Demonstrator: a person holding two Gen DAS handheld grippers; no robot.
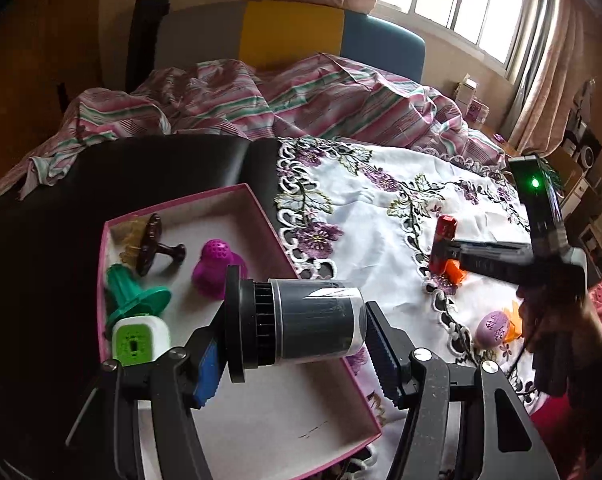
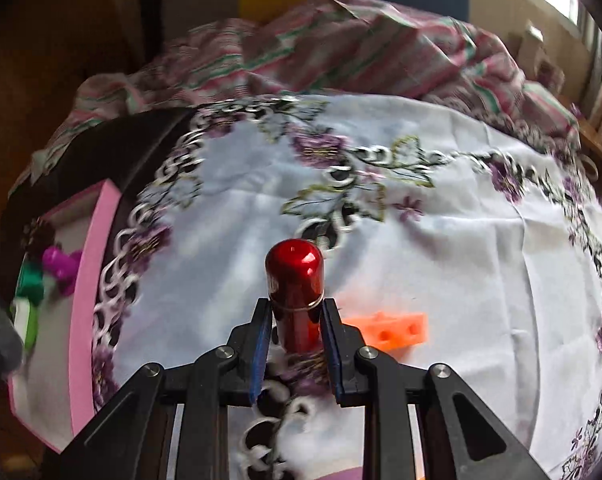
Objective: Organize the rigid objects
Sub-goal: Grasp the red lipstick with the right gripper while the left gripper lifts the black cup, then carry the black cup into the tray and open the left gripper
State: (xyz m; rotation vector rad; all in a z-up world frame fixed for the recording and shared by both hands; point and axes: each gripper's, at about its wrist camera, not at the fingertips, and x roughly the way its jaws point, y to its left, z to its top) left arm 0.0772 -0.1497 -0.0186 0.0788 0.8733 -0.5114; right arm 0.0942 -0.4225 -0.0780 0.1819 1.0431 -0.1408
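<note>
My left gripper (image 1: 297,344) is shut on a black cylinder with a clear cap (image 1: 301,320), held sideways above the pink box (image 1: 325,288). The box holds a purple piece (image 1: 215,268), a green piece (image 1: 135,294), a brown piece (image 1: 153,246) and a white-green block (image 1: 139,340). My right gripper (image 2: 297,340) is shut on a red metal capsule (image 2: 295,284), held above the white embroidered cloth (image 2: 441,240); it also shows in the left wrist view (image 1: 445,248). An orange block (image 2: 393,330) lies on the cloth just right of it.
A purple egg (image 1: 493,326) and an orange piece (image 1: 513,322) lie on the cloth near the right hand. A striped blanket (image 1: 261,100) is bunched behind the cloth. A black surface (image 1: 101,184) lies under the box.
</note>
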